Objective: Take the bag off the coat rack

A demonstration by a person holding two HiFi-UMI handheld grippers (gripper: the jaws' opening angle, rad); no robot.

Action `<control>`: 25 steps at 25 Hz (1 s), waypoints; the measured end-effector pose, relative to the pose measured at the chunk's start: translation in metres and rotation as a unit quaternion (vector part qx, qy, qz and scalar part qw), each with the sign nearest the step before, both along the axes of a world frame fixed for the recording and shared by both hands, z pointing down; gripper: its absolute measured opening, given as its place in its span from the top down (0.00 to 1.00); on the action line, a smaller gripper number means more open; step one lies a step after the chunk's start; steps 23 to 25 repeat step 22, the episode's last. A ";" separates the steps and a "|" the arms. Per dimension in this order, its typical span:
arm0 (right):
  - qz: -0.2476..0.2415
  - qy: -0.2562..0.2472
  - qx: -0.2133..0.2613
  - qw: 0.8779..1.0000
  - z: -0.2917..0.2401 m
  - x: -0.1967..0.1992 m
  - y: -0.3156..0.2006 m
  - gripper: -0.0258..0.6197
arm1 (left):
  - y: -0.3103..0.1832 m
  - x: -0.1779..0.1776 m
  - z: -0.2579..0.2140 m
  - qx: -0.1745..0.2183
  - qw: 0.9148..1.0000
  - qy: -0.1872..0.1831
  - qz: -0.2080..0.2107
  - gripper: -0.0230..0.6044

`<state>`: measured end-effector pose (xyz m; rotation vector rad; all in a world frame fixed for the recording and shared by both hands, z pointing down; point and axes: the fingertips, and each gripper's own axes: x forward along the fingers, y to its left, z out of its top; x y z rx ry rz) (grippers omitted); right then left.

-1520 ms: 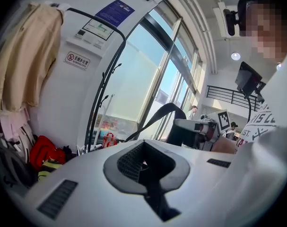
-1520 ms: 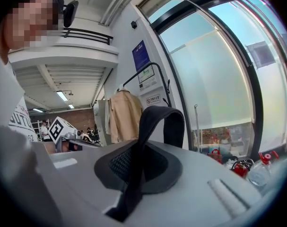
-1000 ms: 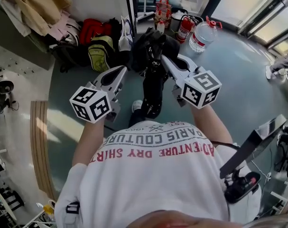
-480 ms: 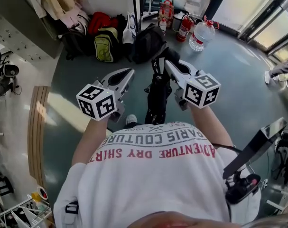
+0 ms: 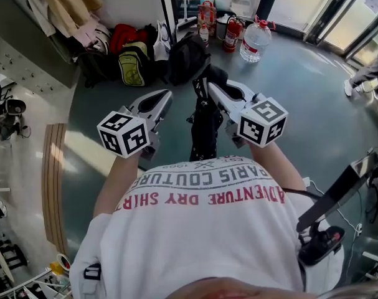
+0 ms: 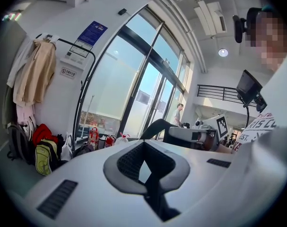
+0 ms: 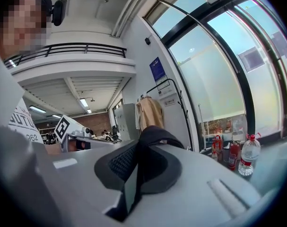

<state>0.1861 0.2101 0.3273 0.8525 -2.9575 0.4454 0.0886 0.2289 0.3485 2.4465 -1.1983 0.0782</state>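
A black bag point(image 5: 205, 128) hangs by its strap from my right gripper point(image 5: 203, 85), which is shut on that strap point(image 7: 152, 137). In the right gripper view the strap loops up out of the closed jaws point(image 7: 135, 170). The bag dangles free above the floor in front of me. My left gripper point(image 5: 166, 96) is level with it on the left, shut, with nothing between its jaws point(image 6: 145, 168). The black coat rack point(image 6: 80, 86) with a beige coat point(image 6: 36, 74) stands ahead against the wall; its pole point(image 5: 165, 8) shows in the head view.
Several backpacks point(image 5: 131, 62) lie piled at the rack's foot. Fire extinguishers point(image 5: 231, 32) and a big water bottle point(image 5: 254, 40) stand by the glass wall. A wooden strip point(image 5: 51, 185) runs along the floor at left. Someone's leg point(image 5: 364, 78) is at far right.
The right gripper has drawn back from the pile of backpacks with the bag hanging from it. The left gripper has kept its place beside it.
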 end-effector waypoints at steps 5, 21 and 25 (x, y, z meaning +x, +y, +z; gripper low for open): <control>0.005 -0.004 0.007 1.000 -0.001 0.003 0.006 0.95 | 0.006 0.004 -0.005 0.012 1.000 -0.003 0.007 0.96; 0.005 -0.004 0.007 1.000 -0.005 -0.015 -0.012 0.95 | -0.012 -0.015 -0.006 0.011 1.000 0.006 0.007 0.96; 0.004 -0.003 0.006 1.000 -0.004 -0.018 -0.014 0.95 | -0.014 -0.018 -0.005 0.010 1.000 0.006 0.006 0.96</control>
